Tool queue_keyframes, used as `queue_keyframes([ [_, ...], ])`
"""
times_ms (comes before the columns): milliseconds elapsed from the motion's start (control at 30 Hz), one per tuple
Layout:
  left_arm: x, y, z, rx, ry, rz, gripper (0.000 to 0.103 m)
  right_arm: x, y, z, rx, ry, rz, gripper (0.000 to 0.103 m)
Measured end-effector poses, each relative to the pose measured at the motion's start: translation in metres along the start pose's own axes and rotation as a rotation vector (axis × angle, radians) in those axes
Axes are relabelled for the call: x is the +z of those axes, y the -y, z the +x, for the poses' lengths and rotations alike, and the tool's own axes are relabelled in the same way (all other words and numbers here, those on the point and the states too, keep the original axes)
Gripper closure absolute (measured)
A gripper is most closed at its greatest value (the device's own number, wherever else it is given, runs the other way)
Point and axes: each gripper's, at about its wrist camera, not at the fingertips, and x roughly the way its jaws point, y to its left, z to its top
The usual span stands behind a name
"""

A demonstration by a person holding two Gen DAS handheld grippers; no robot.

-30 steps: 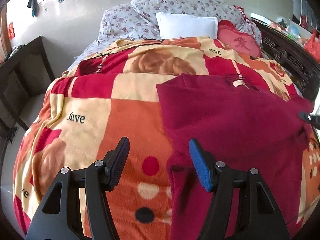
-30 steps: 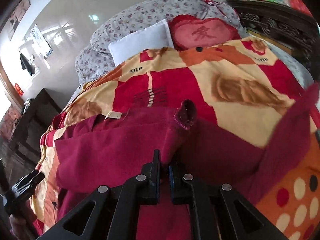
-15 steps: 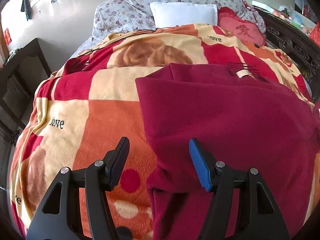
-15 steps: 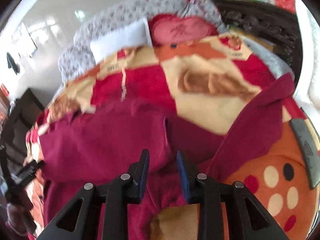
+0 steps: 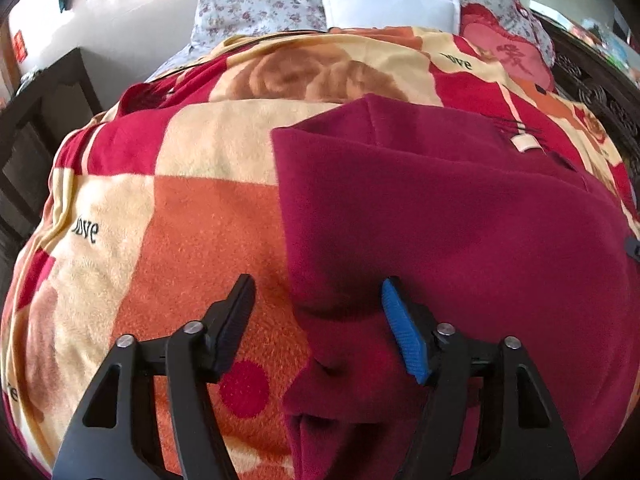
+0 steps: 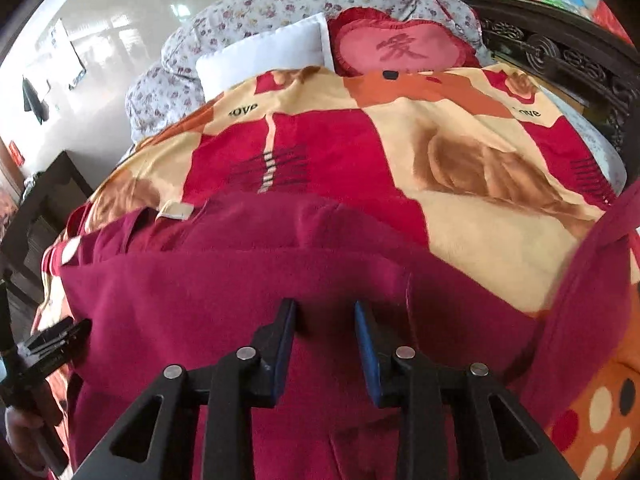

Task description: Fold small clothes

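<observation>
both grippers, left and right, are opening with jaws apart over the maroon garment on the blanket.

Bright, even daylight; window glare on the far-left glossy wall. Strong fisheye bending, dark vignetted corners. Right edge of right view motion-blurred.

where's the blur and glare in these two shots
Right wrist view: the dark red garment smears with motion blur at its raised right part; window glare shines on the glossy wall. Left wrist view: mostly sharp, fisheye bulges the blanket, wall glare top left.
</observation>
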Motion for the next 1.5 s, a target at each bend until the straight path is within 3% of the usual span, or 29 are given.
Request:
queue_keyframes([
  [333,-0.001,0.001,-0.007,0.026,0.005,0.019,0.032,-0.020,-0.017,-0.029,0.058,-0.015,-0.035,0.071],
  [533,-0.004,-0.002,-0.018,0.036,0.004,0.016,0.032,-0.033,-0.024,-0.017,-0.014,-0.042,-0.107,0.070],
  [867,-0.018,0.000,-0.045,0.010,0.022,0.022,0.032,-0.044,-0.019,-0.039,0.029,-0.067,-0.051,0.068],
  [1033,-0.035,-0.014,-0.046,-0.008,-0.001,-0.021,0.032,-0.050,-0.018,-0.045,0.049,-0.075,-0.021,0.068],
  [1300,-0.062,-0.023,-0.048,-0.001,-0.040,-0.020,0.032,-0.030,-0.096,-0.043,0.230,-0.021,-0.191,0.063],
  [1500,-0.067,-0.030,-0.045,-0.019,-0.037,-0.046,0.033,-0.006,-0.192,-0.021,0.327,0.018,-0.453,0.062],
])
